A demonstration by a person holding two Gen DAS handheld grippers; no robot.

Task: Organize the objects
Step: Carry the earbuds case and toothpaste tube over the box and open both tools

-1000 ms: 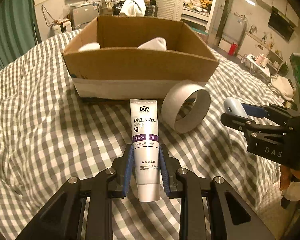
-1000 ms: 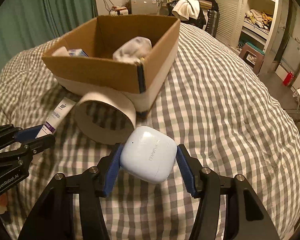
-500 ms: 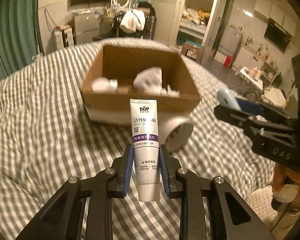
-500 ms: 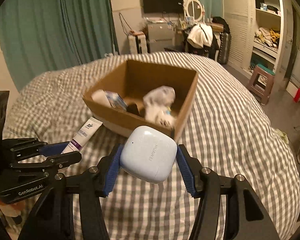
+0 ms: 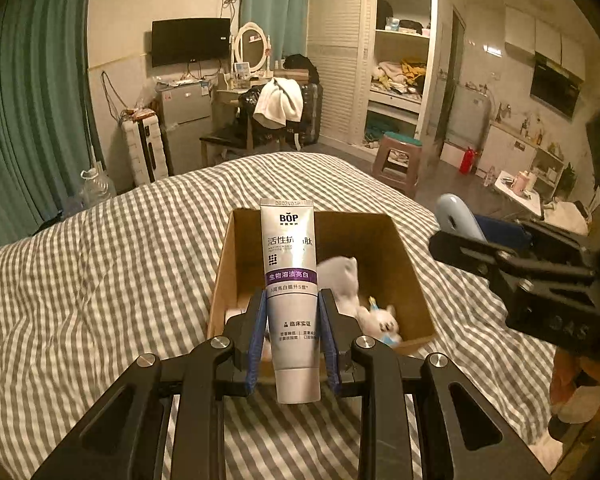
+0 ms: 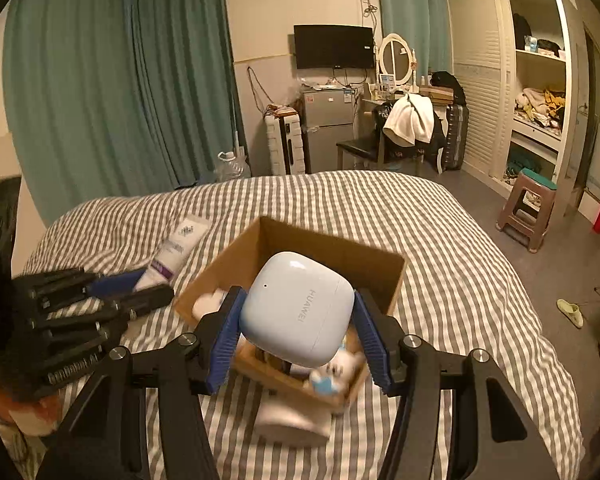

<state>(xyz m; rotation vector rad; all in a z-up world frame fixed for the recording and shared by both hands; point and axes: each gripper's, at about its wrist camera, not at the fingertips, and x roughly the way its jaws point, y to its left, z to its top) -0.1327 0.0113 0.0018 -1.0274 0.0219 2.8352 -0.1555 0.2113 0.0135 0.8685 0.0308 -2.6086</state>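
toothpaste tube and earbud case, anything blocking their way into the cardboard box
Nothing visible does. The toothpaste tube and earbud case are held above the cardboard box, whose top is open; a plush toy lies inside, leaving room.

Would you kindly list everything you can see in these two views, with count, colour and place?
toothpaste tube: 1, silver-white with purple band, clamped upright in the left claw
earbud case: 1, pale blue, clamped in the right claw
cardboard box: 1, brown, open, on the bed
plush toy: 1, white with blue, inside the box
tape roll: 1, white, on the bed against the box's near side
bed cover: 1, grey-white check
stool: 1, brown with green top, on the floor right of the bed
curtains: teal, back wall
left claw: 1, black with blue pads, shut on the tube
right claw: 1, black with blue pads, shut on the case
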